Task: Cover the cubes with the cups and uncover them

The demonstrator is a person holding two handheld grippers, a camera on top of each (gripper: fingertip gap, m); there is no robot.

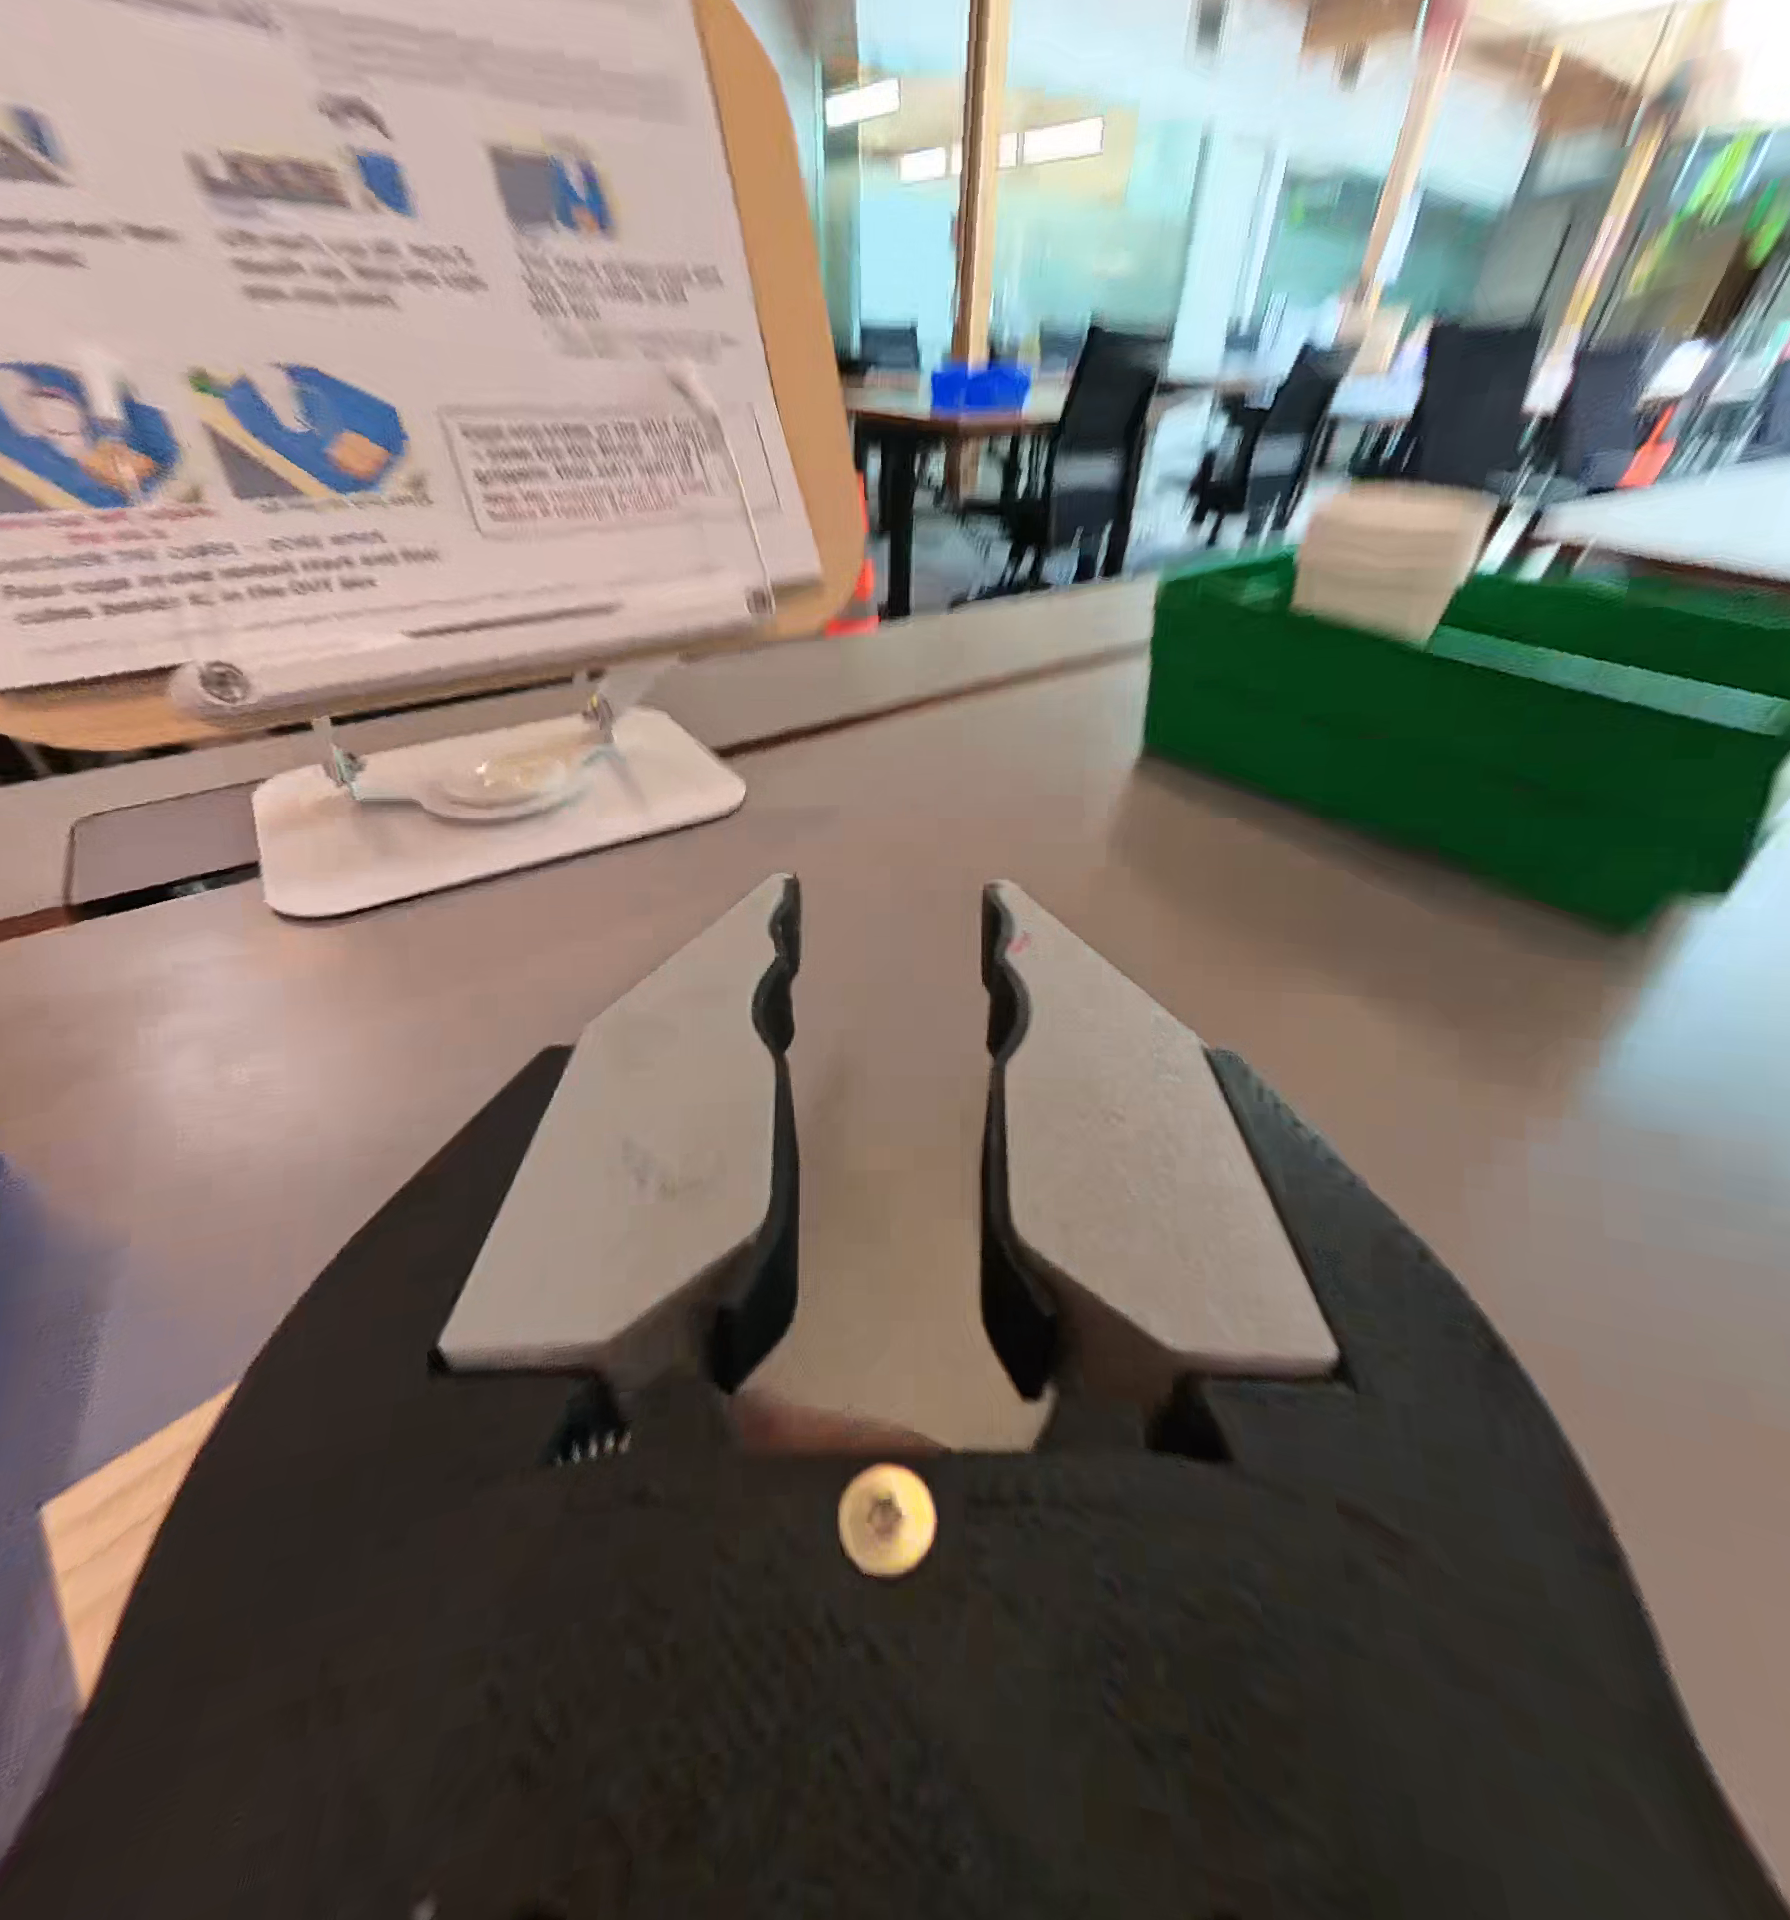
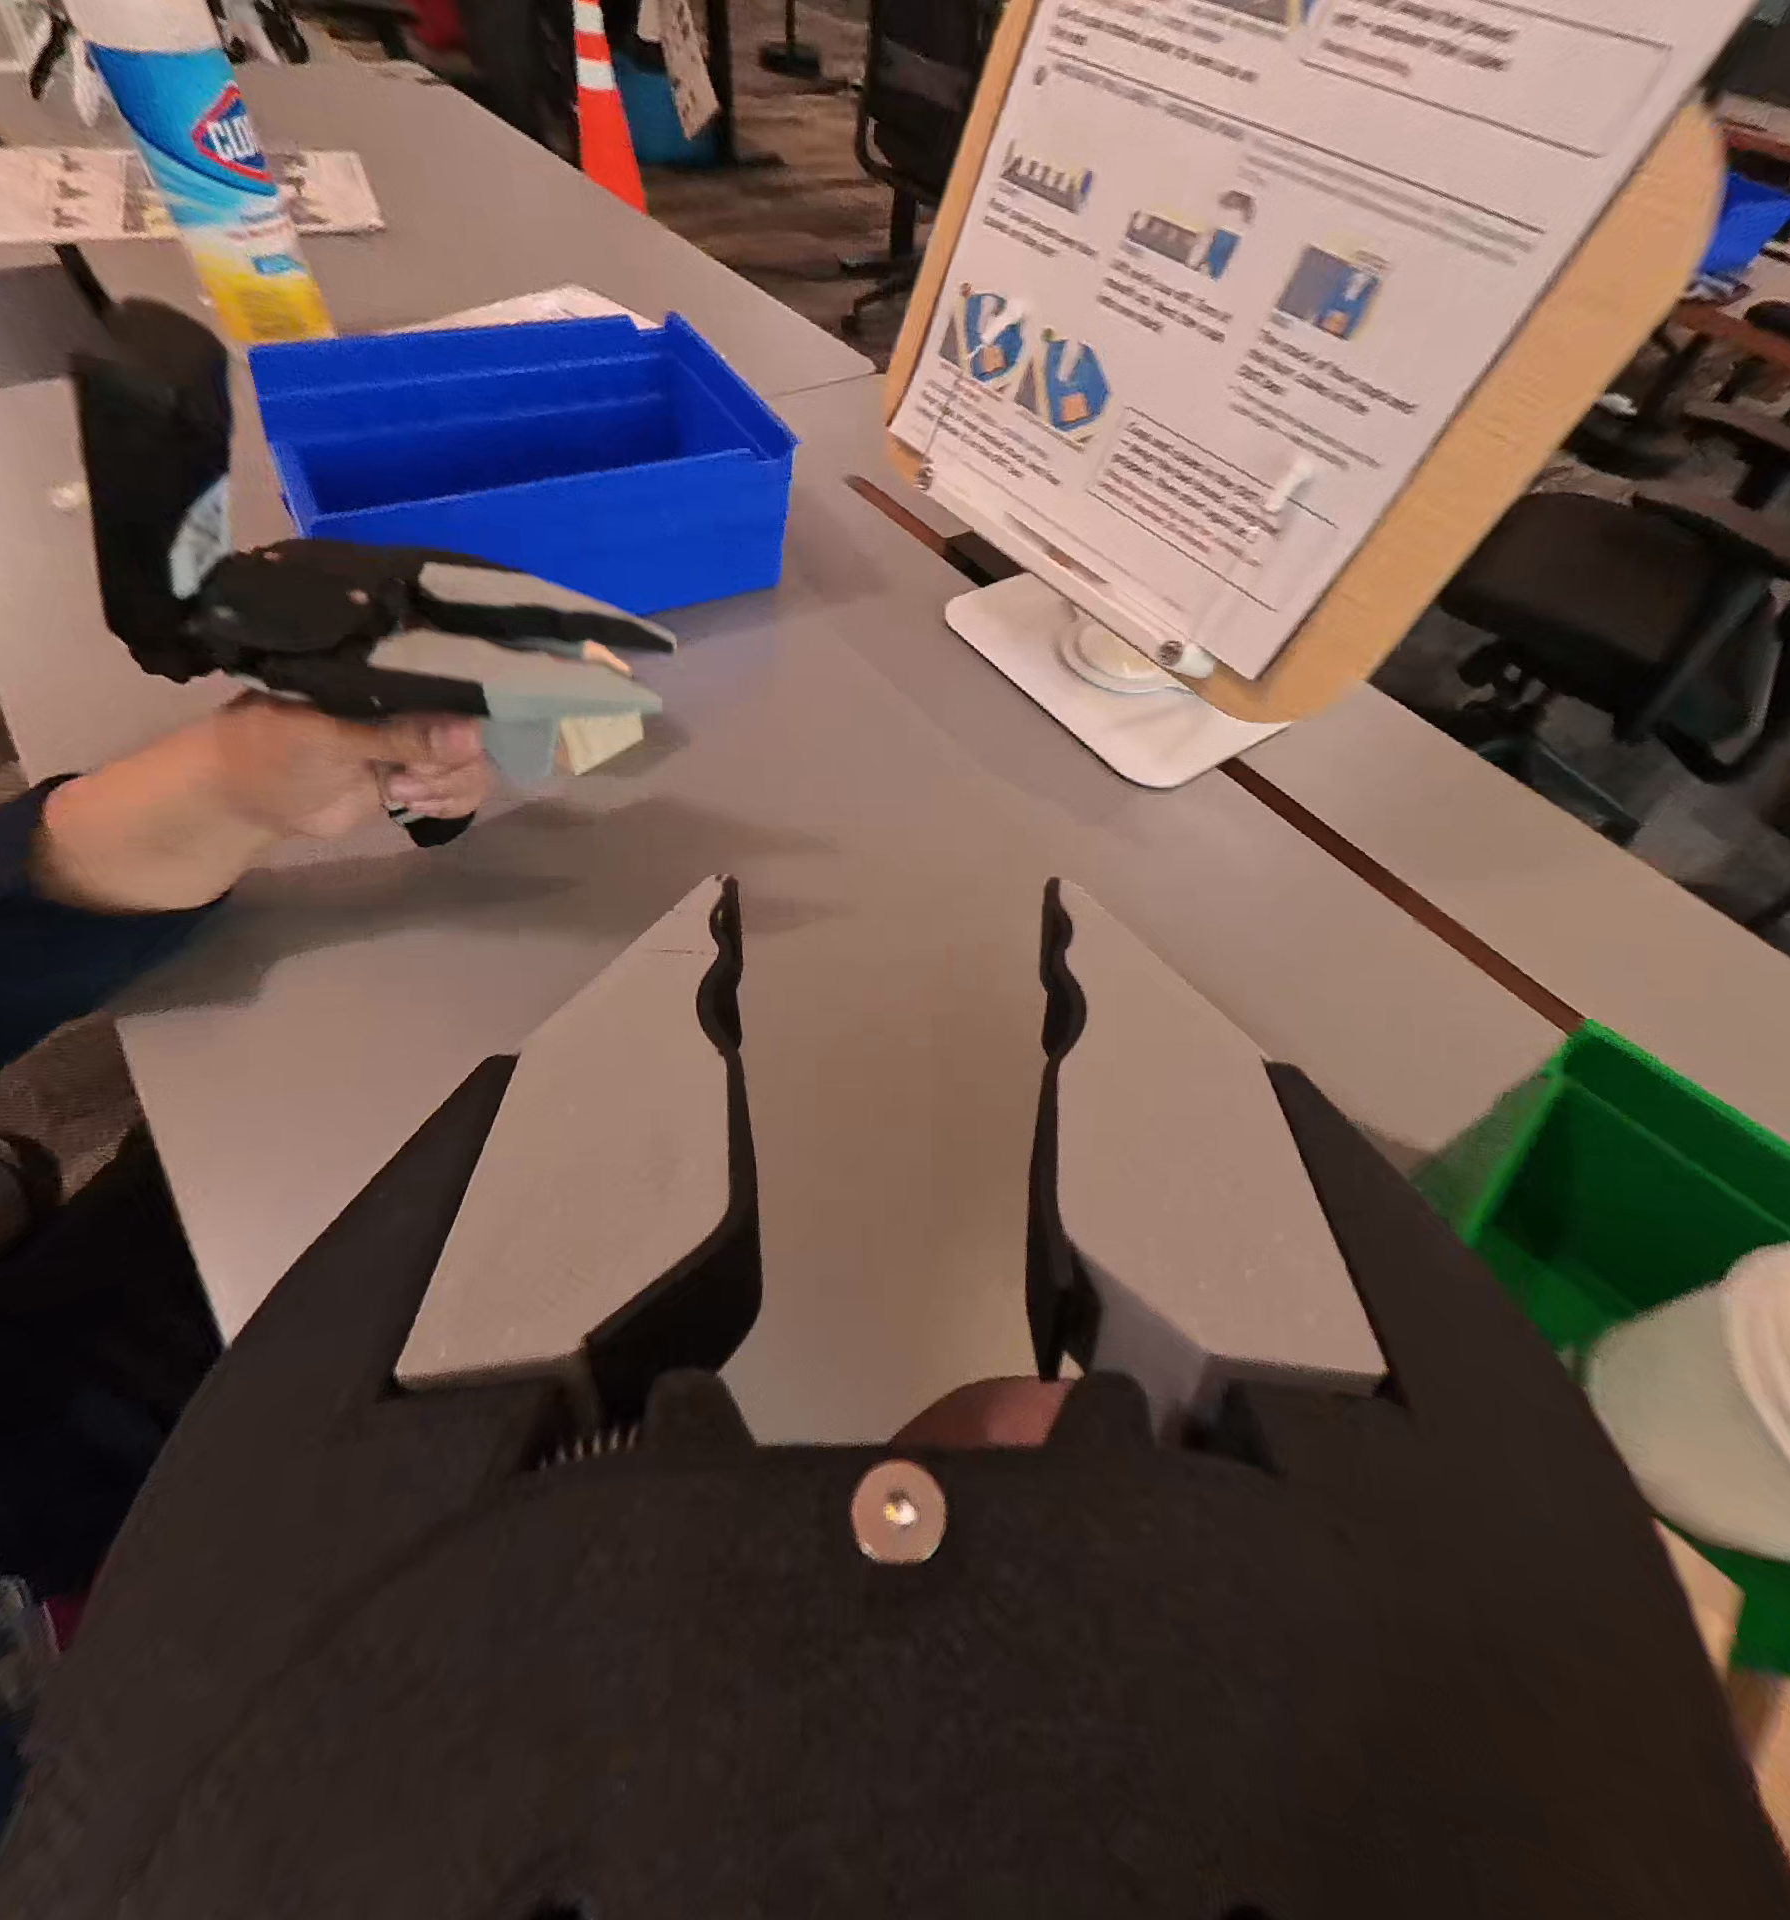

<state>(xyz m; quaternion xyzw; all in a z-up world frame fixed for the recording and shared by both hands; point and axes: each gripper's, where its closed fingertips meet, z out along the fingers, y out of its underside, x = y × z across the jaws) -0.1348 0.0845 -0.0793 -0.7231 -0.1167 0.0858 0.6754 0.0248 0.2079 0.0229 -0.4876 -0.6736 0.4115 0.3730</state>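
Holding both two-finger grippers over the grey tabletop (image 2: 870, 727), we keep our right gripper (image 2: 891, 914) spread wide and bare, while our left gripper (image 1: 889, 914) is parted with only table showing between its grey fingers. Just beneath that left gripper's tips in the right wrist view, a pale wooden cube (image 2: 600, 740) sits on the table. Farther off stand a stack of white paper cups (image 1: 1390, 566) in the green plastic bin (image 1: 1473, 769), an empty blue plastic bin (image 2: 527, 457), and a printed instruction sheet on a wooden stand (image 2: 1234, 312).
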